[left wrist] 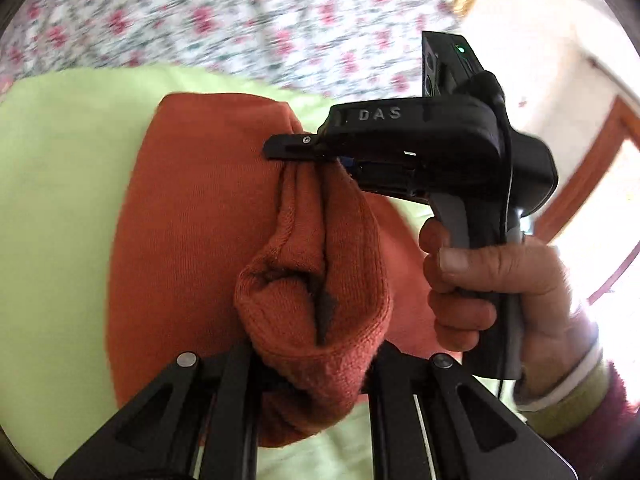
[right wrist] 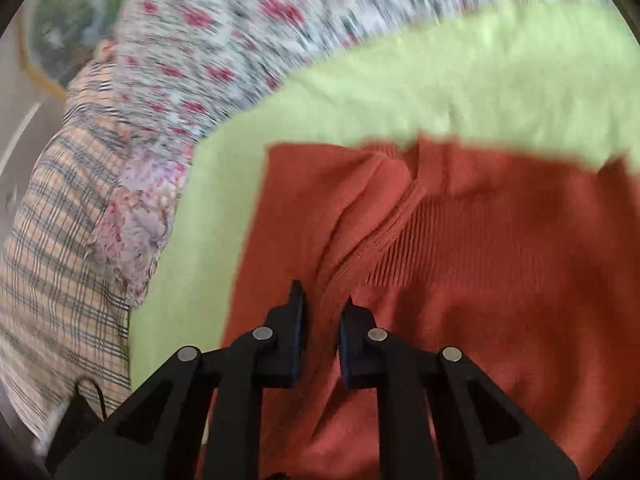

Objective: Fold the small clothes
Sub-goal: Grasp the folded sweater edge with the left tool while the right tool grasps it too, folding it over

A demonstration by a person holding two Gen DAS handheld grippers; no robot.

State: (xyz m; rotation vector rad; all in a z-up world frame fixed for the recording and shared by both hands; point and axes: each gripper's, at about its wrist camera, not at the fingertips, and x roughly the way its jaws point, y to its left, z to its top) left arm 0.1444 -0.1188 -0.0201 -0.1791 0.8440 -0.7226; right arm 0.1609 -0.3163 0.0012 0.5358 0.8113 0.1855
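Observation:
An orange knitted garment lies on a light green cloth. My left gripper is shut on a bunched ribbed end of it and holds it up close to the camera. My right gripper, held by a hand, shows in the left wrist view and pinches the same raised fold farther along. In the right wrist view my right gripper has a ridge of the orange garment between its two fingers, over the light green cloth.
A floral bedsheet lies beyond the green cloth and also shows in the right wrist view. A plaid fabric and a floral cloth lie at the left. A wooden door frame stands at the right.

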